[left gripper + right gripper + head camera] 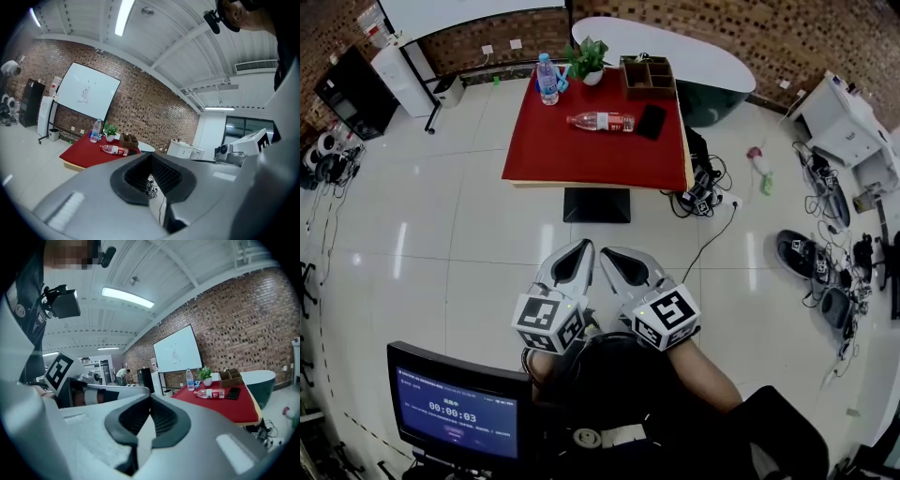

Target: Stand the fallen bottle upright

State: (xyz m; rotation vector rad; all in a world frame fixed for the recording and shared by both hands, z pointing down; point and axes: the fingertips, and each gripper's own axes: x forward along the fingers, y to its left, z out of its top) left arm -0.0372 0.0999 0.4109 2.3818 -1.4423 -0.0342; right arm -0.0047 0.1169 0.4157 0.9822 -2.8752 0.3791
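Note:
The fallen bottle (pixel 600 121) is clear plastic with a red label and lies on its side on the red table (pixel 581 155), far ahead of me. It also shows small in the left gripper view as the bottle (pixel 114 150) and in the right gripper view as the bottle (pixel 213 393). My left gripper (pixel 580 247) and right gripper (pixel 610 254) hang side by side over the floor, well short of the table. Both are shut with nothing between the jaws, as the left gripper (pixel 151 155) and right gripper (pixel 150 397) show in their own views.
On the table stand an upright blue-label bottle (pixel 547 80), a potted plant (pixel 586 60), a wooden organiser (pixel 648 77) and a black phone (pixel 652 121). Cables (pixel 705 187) lie on the floor right of the table. A monitor (pixel 459 408) sits near my left.

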